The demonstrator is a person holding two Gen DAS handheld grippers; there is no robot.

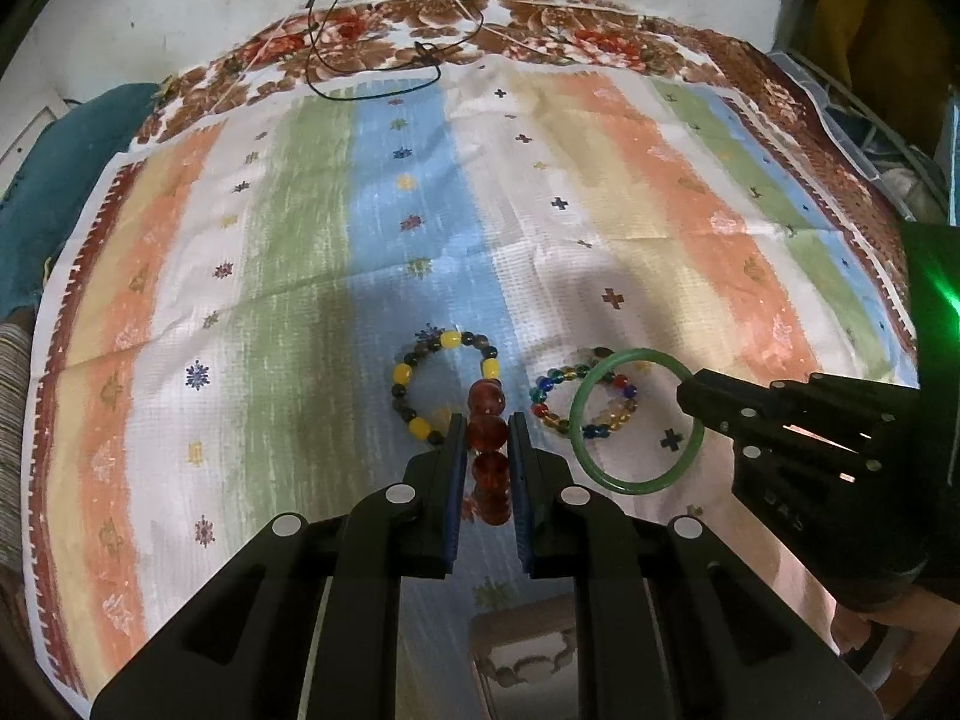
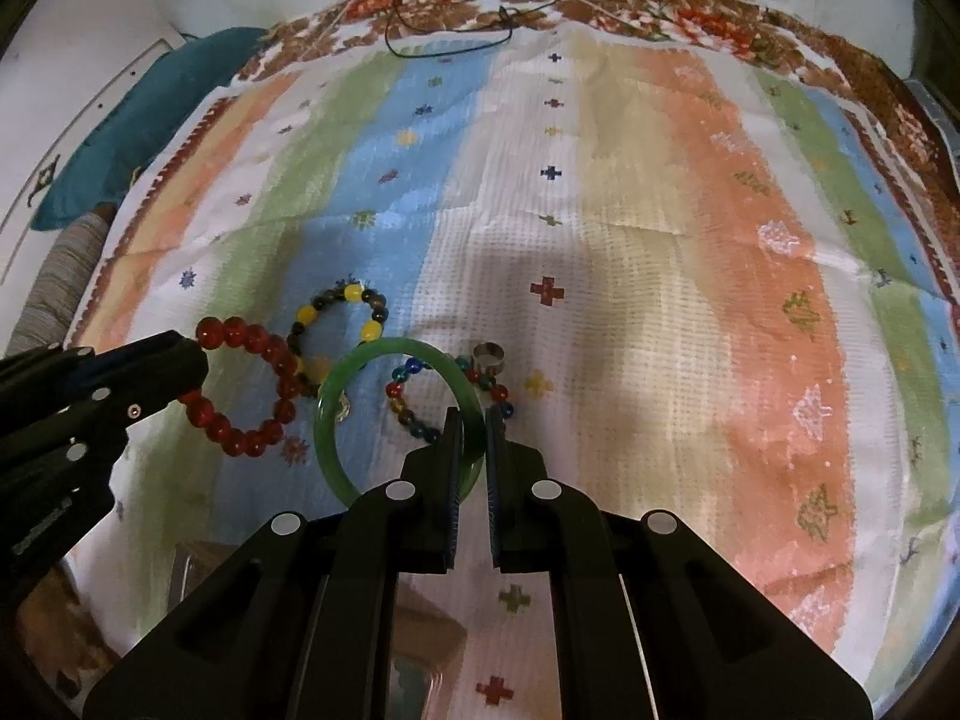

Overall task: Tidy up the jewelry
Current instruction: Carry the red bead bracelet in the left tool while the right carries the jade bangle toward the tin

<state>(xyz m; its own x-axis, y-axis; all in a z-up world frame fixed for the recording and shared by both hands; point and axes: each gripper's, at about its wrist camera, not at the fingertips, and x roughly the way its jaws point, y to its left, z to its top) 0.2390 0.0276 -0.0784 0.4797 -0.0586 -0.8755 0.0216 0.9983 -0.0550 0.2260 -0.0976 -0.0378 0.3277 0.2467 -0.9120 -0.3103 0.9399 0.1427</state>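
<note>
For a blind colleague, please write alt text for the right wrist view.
The right gripper holds a green bangle, its jaws shut on the rim, above a striped cloth. At left, the left gripper holds a red bead bracelet; a yellow-and-dark bracelet, a multicoloured one and a silver ring lie behind.

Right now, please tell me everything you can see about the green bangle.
The green bangle is one smooth, closed ring, glossy and slightly translucent, like jade or glass. The right hand-held gripper is shut on its rim. The ring appears lifted above the striped cloth, overlapping the multicoloured bead bracelet in view. No crack or clasp shows.
</note>
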